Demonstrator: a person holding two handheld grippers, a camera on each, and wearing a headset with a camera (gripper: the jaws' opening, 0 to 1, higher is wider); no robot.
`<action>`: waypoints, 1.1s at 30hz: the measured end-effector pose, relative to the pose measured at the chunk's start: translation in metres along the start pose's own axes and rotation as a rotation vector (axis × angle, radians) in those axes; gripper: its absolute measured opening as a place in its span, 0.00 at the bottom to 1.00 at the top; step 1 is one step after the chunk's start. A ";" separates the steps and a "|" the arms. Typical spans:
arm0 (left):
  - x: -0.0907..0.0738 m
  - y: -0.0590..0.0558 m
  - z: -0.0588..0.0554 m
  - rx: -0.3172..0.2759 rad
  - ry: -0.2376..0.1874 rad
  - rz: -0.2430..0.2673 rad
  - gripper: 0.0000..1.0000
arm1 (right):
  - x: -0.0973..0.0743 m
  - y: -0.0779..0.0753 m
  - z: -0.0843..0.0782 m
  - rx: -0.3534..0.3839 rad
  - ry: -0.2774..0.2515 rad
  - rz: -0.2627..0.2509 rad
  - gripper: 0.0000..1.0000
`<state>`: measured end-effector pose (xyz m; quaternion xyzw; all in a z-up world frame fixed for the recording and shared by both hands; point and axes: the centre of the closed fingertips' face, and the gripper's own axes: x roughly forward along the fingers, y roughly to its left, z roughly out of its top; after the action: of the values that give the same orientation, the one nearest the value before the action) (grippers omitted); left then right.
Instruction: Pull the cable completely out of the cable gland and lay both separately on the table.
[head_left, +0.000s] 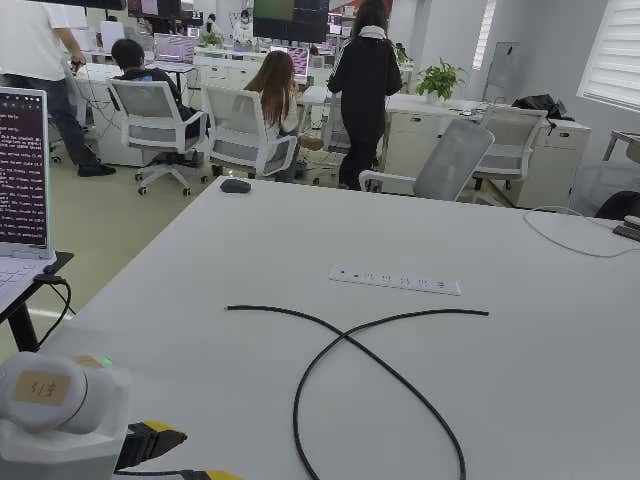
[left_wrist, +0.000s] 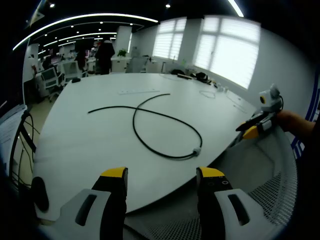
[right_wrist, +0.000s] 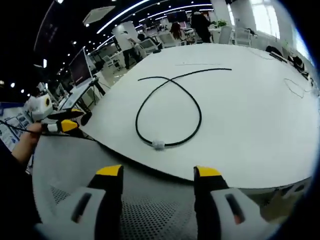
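A long black cable lies on the white table, crossing itself in a loop. The loop's near side runs through the small grey cable gland, which rests on the table close to the front edge. My left gripper is open and empty, held off the table's near edge, short of the gland. In the head view the left gripper sits at the bottom left. My right gripper is also open and empty, well back from the gland. Each gripper shows in the other's view: right gripper, left gripper.
A white power strip lies beyond the cable, and a dark mouse rests at the far edge. A laptop stands on a stand at the left. A thin white wire curls at the right. A grey mesh seat lies under the grippers. People sit at desks behind.
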<state>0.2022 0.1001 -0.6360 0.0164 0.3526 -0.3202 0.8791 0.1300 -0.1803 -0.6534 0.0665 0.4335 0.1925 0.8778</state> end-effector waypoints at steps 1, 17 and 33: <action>0.000 0.000 0.000 -0.001 0.001 -0.002 0.69 | 0.000 0.000 0.000 -0.001 0.000 0.000 0.57; 0.001 -0.002 -0.002 0.004 0.015 -0.011 0.68 | 0.000 -0.001 0.000 0.004 -0.001 -0.001 0.57; 0.001 -0.003 -0.004 0.010 0.027 -0.021 0.68 | 0.000 -0.001 -0.001 0.003 0.006 -0.007 0.57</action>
<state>0.1981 0.0980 -0.6387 0.0214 0.3631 -0.3309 0.8708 0.1297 -0.1817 -0.6544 0.0658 0.4368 0.1892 0.8770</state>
